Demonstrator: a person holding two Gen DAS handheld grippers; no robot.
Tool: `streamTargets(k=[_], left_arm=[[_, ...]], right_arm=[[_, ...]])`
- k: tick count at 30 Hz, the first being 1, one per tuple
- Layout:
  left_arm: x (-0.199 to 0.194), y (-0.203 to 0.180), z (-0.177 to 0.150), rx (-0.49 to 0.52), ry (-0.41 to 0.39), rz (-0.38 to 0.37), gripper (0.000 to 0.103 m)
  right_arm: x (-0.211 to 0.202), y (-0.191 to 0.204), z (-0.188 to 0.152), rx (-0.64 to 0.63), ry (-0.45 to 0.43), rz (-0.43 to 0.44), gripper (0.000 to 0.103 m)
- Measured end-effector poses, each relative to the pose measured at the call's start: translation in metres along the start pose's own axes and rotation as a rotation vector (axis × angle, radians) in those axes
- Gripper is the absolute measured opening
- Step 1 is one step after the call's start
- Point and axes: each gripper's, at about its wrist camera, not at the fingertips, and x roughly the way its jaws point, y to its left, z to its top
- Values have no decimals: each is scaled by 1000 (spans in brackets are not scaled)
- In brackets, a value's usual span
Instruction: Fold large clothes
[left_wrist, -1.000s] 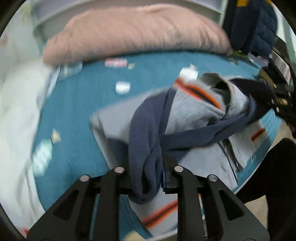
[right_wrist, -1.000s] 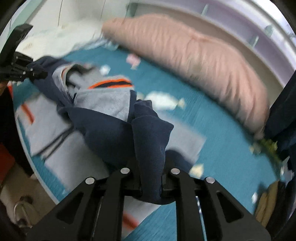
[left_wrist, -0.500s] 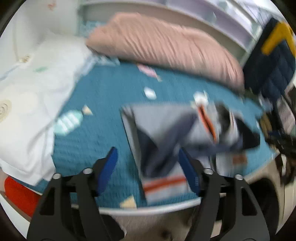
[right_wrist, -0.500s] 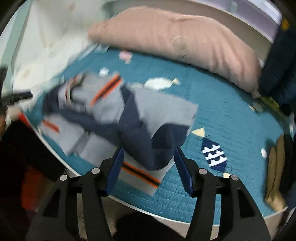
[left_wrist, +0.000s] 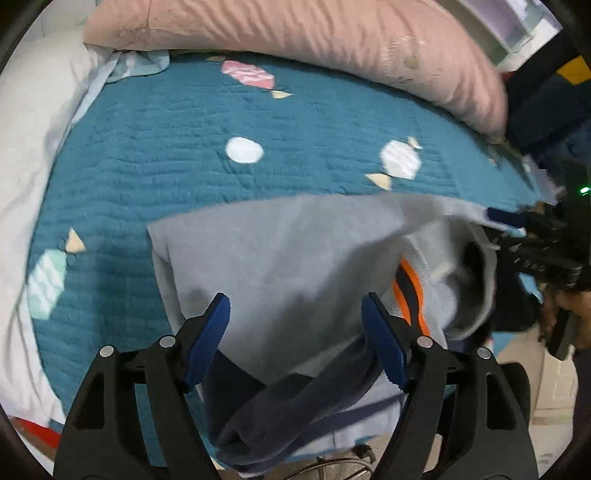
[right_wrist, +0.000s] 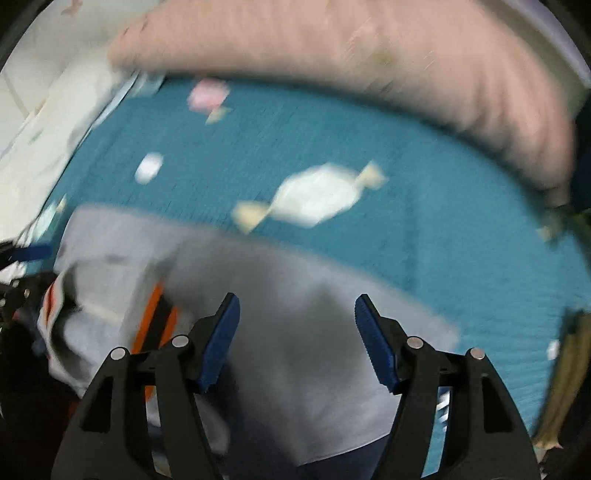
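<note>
A grey sweatshirt (left_wrist: 280, 258) with navy sleeves and orange stripes lies bunched near the front edge of a teal bedspread (left_wrist: 177, 147). My left gripper (left_wrist: 295, 321) is open and empty just above its grey body, with a navy sleeve (left_wrist: 295, 402) lying below the fingers. My right gripper (right_wrist: 295, 317) is open and empty over the same grey cloth (right_wrist: 306, 339); that view is blurred. The right gripper also shows at the right edge of the left wrist view (left_wrist: 532, 243), close to the garment's hood end.
A long pink pillow (left_wrist: 314, 40) lies along the far side of the bed. White bedding (left_wrist: 26, 122) is piled at the left. Dark clothes (left_wrist: 546, 96) hang at the far right. The bed's front edge is right below the garment.
Both grippers let go of the navy sleeves they held a second ago and opened. The garment dropped onto the bed, and both grippers have since moved in close over its grey body.
</note>
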Motion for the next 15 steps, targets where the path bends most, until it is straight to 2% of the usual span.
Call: streamTargets(k=[3, 5, 8, 10, 12, 13, 15], left_arm=[[-11, 1, -26, 40, 19, -55, 76], [-14, -1, -44, 91, 54, -48, 76], [-22, 2, -64, 107, 33, -39, 76], [-33, 9, -70, 59, -2, -89, 76], [-43, 17, -66, -2, -48, -120, 76], [-48, 21, -61, -54, -91, -136, 77], [-45, 20, -50, -109, -101, -133, 77]], right_arm=[[-21, 21, -36, -79, -9, 81, 62], [-32, 30, -63, -109, 8, 143, 62], [-39, 37, -98, -112, 58, 173, 62], [-39, 36, -122, -109, 109, 193, 62], [-40, 37, -138, -126, 157, 169, 62], [-44, 35, -142, -122, 147, 168, 62], [-58, 28, -140, -67, 95, 166, 62]])
